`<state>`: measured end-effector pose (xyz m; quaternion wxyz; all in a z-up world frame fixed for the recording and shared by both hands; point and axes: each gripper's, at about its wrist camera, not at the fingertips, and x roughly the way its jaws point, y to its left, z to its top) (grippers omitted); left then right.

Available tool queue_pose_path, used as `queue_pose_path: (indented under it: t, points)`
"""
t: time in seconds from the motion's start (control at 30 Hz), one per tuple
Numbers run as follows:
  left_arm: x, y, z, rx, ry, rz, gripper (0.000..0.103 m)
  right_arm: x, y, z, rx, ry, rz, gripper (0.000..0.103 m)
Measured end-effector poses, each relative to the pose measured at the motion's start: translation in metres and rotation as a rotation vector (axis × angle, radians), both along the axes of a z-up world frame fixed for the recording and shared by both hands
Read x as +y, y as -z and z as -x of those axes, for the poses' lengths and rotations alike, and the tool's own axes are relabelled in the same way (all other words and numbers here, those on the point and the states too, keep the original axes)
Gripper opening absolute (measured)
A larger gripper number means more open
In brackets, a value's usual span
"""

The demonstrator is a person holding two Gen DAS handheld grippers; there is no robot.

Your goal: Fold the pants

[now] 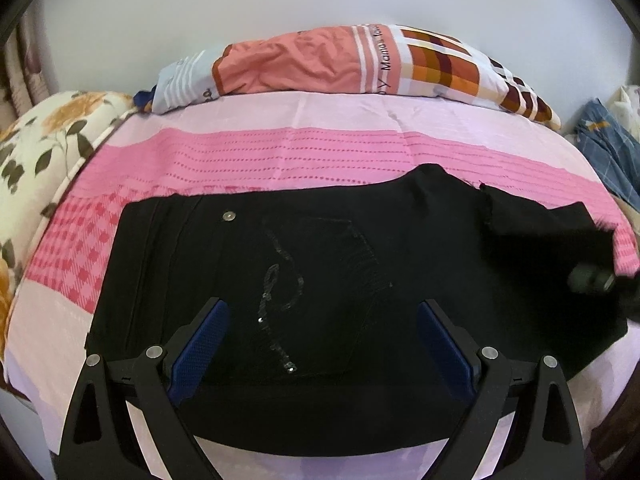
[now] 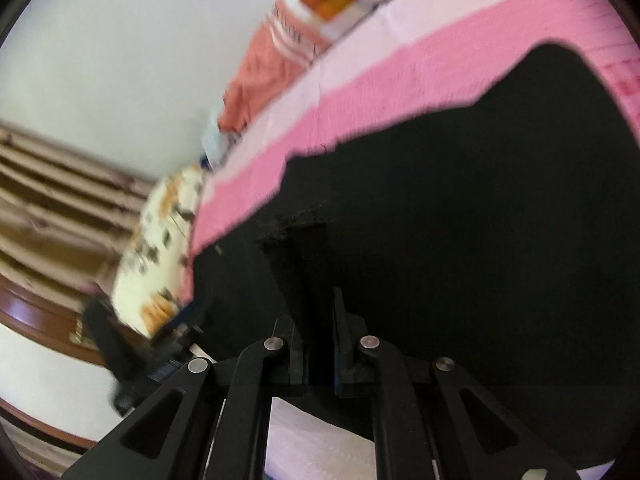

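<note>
Left wrist view: one pair of black pants (image 1: 320, 280) lies flat on the pink bed (image 1: 280, 152), one pillow (image 1: 340, 60) far behind. The left gripper (image 1: 322, 344) hovers spread wide, holding nothing.

Right wrist view, blurred: the right gripper (image 2: 318, 340) pinches a fold of pants. The cloth looks soft and limp, best taken at hems or waistband.

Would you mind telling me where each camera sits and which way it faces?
Left wrist: on the left gripper, jaws wide open, level above the black pants, facing the pillow and wall.
Right wrist: on the right gripper, rolled sideways and blurred, jaws nearly shut on a pants fold.
Shared: the pants, pink bedsheet, pillow; each glimpses the other gripper.
</note>
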<state>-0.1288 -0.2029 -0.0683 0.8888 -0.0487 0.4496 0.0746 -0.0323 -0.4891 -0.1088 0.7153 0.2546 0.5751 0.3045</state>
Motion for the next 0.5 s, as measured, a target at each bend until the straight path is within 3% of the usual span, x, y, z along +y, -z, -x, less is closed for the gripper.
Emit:
queue_pose_path:
  t: [0.2,0.3,0.4,0.5]
  points:
    - [0.010,0.006,0.002,0.014,-0.024,0.029,0.095,0.024,0.008,0.009,0.005,-0.044,0.011,0.009]
    - [0.011,0.009,0.001,0.024,-0.029,0.045,0.095,0.015,0.009,0.015,-0.009,-0.072,0.040,0.011]
    - [0.010,0.010,0.001,0.030,-0.027,0.048,0.095,0.020,0.009,0.022,-0.026,-0.127,0.061,0.019]
    - [0.010,0.010,0.000,0.034,-0.024,0.045,0.095,0.026,0.007,0.030,-0.034,-0.167,0.038,0.036]
